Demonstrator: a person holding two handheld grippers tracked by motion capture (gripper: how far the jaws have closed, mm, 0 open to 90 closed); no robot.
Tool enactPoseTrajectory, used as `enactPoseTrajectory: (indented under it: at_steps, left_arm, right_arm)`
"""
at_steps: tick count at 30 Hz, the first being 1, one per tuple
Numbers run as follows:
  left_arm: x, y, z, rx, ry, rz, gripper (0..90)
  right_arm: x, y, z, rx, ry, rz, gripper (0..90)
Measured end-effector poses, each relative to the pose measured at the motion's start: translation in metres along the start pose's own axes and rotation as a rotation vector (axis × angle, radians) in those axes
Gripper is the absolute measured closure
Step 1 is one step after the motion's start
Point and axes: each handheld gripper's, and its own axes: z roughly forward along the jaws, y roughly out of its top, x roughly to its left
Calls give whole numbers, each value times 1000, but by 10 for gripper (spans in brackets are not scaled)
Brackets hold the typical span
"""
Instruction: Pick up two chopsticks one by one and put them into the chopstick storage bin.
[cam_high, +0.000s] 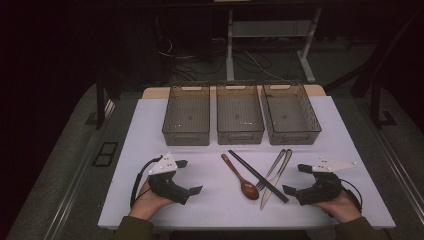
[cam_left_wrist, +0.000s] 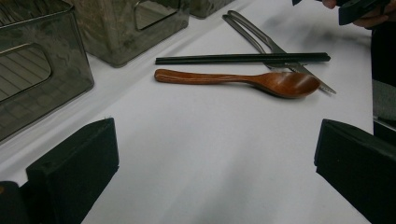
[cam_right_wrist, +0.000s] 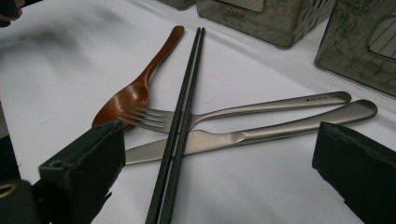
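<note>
A white, matte sheet covers the desk (cam_high: 150, 130). On it, near the middle, lies a small cluster of cutlery: a glossy reddish wooden spoon (cam_high: 241, 176) with a rounded bowl, a pair of slim black chopsticks (cam_high: 257, 176) laid side by side, and a brushed steel fork (cam_high: 272, 171) and knife (cam_high: 276, 178) with smooth, rounded handles. Behind them, at the far side, three smoky translucent plastic bins (cam_high: 240, 114) with ribbed floors and cut-out handles stand in a row.

The left hand-held gripper (cam_high: 186, 178) rests left of the spoon, well apart from it, jaws spread wide with nothing between them. The right hand-held gripper (cam_high: 296, 179) sits just right of the knife, jaws also wide and empty.

The right gripper view brings out details the high view blurs: the chopsticks' fine textured grip, crossing over the fork's neck and the knife's serrated blade, and a small stamp on the fork handle. The left gripper view shows the spoon's wood grain and sheen.
</note>
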Motion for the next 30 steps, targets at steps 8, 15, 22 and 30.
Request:
enactPoseTrajectory:
  at_steps: [8, 15, 22, 30]
  left_arm:
    - [-1, 0, 0, 2, -3, 0, 0]
    - [0, 0, 0, -4, -4, -2, 0]
    - [-1, 0, 0, 0, -6, -4, 0]
    - [-1, 0, 0, 2, -4, -2, 0]
  right_arm:
    - [0, 1, -2, 3, -6, 5, 30]
    - [0, 6, -4, 20, -12, 1, 29]
    - [0, 11, -3, 39, -16, 8, 30]
    - [0, 19, -1, 39, -22, 8, 30]
